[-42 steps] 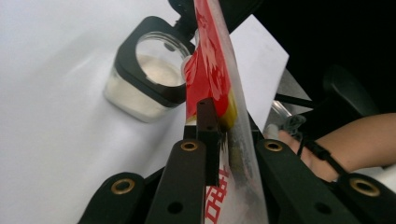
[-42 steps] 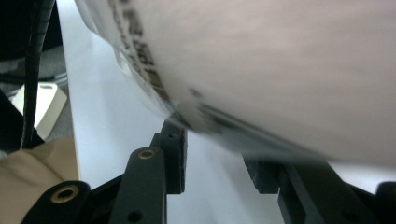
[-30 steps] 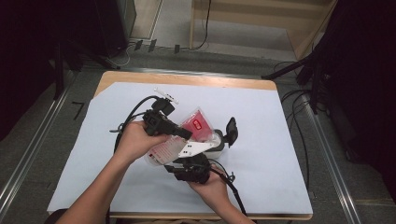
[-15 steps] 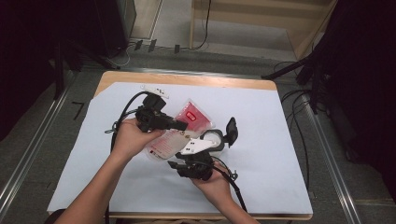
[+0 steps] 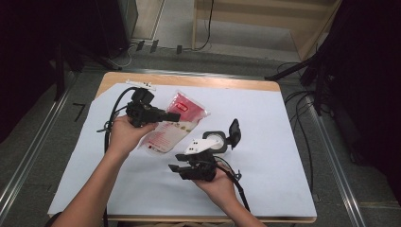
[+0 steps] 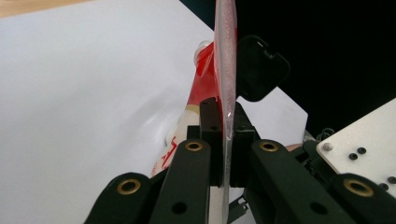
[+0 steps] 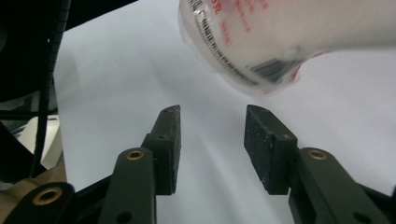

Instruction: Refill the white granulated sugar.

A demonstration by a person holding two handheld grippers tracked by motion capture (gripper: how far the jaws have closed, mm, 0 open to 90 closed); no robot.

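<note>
With my left fingers (image 6: pixel 224 140) pinching the pouch (image 5: pixel 176 124) edge and my right fingers (image 7: pixel 212 144), just opening, spread empty below it, I'm mid-handover; next I'd regrip its lower end.

Left claw (image 6: pixel 224 140) clamped on the red-and-white pouch's (image 6: pixel 226 70) thin edge.

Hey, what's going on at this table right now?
A person holding a gripper in each hand is handling a red and white pouch over a table covered in white paper. The left gripper is clamped on the pouch's flat edge and holds it off the surface. The right gripper has just been opening its jaws; nothing is between them, and the pouch's lower end hangs just beyond its tips.
</note>
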